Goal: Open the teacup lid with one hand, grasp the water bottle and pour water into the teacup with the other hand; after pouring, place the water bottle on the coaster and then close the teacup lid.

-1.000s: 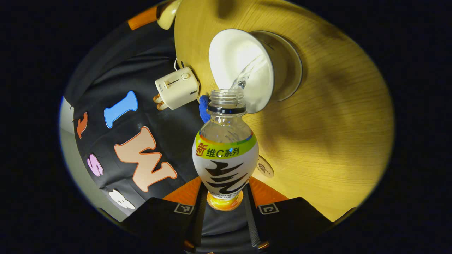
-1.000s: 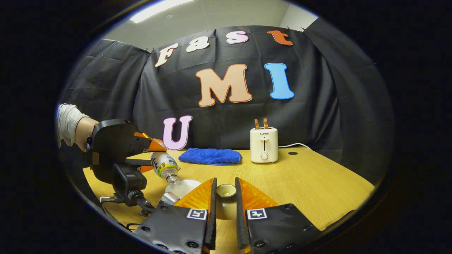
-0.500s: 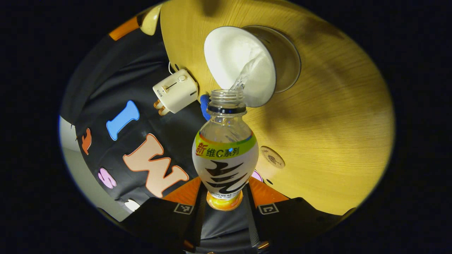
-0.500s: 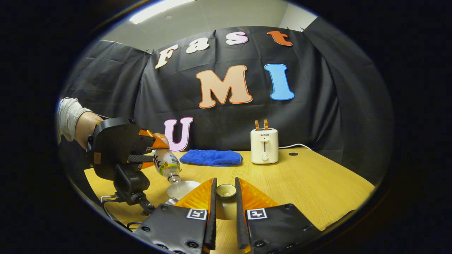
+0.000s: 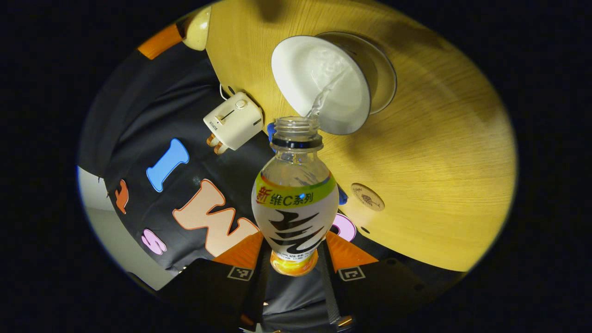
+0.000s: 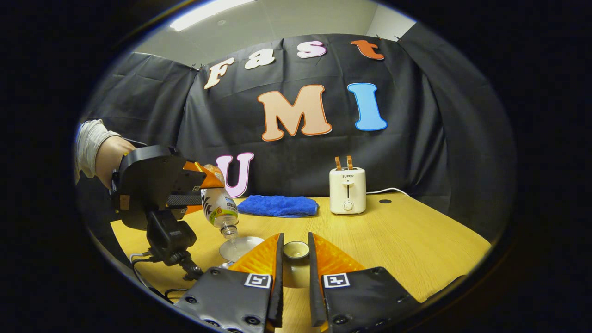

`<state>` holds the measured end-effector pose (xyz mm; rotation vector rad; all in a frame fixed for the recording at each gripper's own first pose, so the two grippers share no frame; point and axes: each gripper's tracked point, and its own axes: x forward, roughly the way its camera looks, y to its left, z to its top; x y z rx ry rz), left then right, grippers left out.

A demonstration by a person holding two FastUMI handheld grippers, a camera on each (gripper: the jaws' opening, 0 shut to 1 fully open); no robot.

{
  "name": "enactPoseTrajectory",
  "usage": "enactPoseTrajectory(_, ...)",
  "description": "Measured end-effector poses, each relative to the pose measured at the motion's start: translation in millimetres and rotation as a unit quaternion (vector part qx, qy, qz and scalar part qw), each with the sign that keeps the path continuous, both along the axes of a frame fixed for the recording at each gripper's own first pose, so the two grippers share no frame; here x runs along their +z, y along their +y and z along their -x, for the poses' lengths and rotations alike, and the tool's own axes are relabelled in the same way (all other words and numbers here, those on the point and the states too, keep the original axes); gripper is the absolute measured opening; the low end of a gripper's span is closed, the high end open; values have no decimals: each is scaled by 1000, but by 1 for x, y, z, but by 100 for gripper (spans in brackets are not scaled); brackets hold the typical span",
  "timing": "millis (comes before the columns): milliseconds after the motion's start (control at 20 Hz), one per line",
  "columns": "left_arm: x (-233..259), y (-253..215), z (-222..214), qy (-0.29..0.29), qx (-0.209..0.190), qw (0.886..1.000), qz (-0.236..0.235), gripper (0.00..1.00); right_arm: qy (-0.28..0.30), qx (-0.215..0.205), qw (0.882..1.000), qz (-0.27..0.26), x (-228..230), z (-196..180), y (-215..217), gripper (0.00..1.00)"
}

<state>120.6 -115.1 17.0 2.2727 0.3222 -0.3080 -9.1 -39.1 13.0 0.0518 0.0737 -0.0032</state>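
This is a recording booth set up to look like a home corner, not a real kitchen. A black cloth wall [image 6: 152,115] hangs behind a wooden counter [image 6: 407,240], with a plain pale ceiling and a strip light [image 6: 208,13] above it at about 11 o'clock. On the counter, toward 12 o'clock, stand household things: a cream toaster [image 6: 347,190] with its white cord [image 6: 384,190] and a folded blue towel [image 6: 277,206]. At 9 o'clock a sleeved hand [image 6: 104,157] holds a camera rig.
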Motion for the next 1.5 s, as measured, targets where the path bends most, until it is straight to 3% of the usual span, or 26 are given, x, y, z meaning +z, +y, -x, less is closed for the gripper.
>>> enactPoseTrajectory(750,27,-3,2,-30,-15,999,-42,51,-5,0,1000,-1,3,0,0,27)
enactPoseTrajectory(1000,-12,4,13,-3,-10,1000,25,51,-7,-10,1000,-3,5,1,-3,27)
enactPoseTrajectory(1150,-28,14,17,4,5,996,93,50,-8,-15,1000,-4,5,2,-9,27)
enactPoseTrajectory(1300,-35,17,17,5,17,986,165,51,-7,-16,1000,-1,3,0,-8,29)
enactPoseTrajectory(1500,-40,12,22,11,34,961,273,51,1,-14,1000,3,-3,-2,-4,24)
